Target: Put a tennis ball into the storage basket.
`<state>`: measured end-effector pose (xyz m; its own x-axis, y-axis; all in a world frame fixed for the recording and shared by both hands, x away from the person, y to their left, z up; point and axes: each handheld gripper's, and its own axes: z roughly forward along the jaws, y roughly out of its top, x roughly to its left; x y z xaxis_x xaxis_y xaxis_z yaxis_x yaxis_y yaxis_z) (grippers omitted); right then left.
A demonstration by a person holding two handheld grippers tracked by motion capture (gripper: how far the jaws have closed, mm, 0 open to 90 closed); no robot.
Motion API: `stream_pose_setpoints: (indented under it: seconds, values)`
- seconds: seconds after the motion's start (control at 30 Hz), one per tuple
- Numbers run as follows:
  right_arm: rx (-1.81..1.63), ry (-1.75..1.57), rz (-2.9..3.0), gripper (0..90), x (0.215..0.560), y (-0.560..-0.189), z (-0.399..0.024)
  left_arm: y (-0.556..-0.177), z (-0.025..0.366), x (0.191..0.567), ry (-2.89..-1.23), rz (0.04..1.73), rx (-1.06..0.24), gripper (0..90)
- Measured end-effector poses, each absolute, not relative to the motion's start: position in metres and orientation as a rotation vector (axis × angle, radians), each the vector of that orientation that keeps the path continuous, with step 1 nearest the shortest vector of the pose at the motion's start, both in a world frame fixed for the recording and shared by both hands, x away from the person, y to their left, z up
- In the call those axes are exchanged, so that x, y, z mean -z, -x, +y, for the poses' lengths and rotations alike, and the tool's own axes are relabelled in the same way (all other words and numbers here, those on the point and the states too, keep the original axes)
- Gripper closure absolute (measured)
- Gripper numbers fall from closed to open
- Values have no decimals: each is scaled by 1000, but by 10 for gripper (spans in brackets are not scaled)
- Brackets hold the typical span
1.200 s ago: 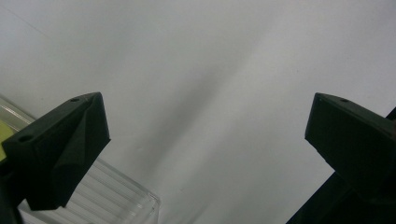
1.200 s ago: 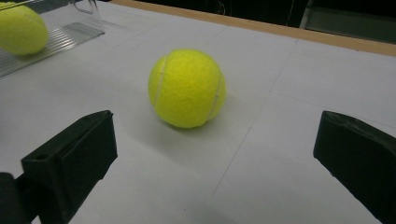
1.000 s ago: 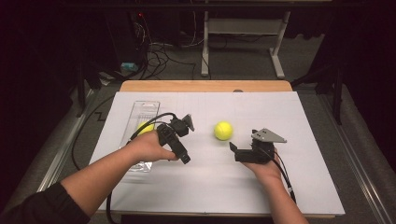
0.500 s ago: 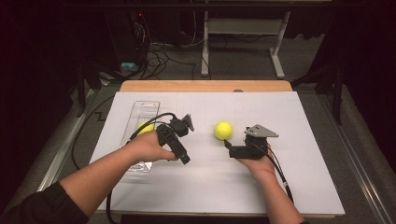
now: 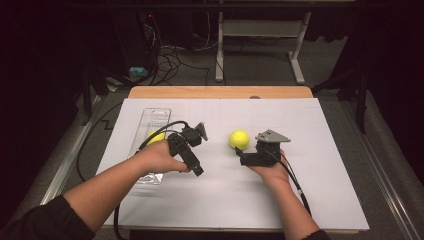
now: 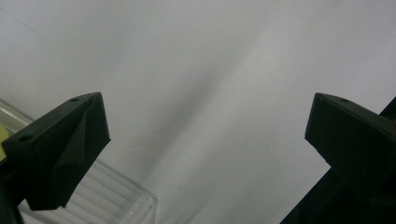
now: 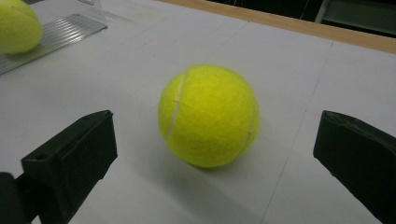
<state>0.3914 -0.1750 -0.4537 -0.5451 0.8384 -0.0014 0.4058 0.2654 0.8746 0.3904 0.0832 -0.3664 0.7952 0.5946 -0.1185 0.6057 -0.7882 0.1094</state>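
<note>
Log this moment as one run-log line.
right gripper: open, facing tennis ball, no contact | left gripper: open, empty, beside clear tray | second ball: in tray

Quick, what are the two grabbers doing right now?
Left gripper: open, holding nothing, over the white table.
Right gripper: open, holding nothing, jaws apart just short of the tennis ball.

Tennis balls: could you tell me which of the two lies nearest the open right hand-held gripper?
The tennis ball on the bare white sheet, directly ahead of the right hand-held gripper. The other tennis ball sits farther off in the clear plastic tray.
</note>
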Motion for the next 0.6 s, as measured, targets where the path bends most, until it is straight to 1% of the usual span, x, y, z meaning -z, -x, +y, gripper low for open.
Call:
stream_pose_setpoints:
  seconds: [0.37,0.6]
  values:
    - [-1196,-1148,2100,0,459,-407,-162,-390,81,368,-2849,943,128,9]
    - [-1180,-1178,2112,15,463,-417,-157,-391,81,369,-2849,940,130,9]
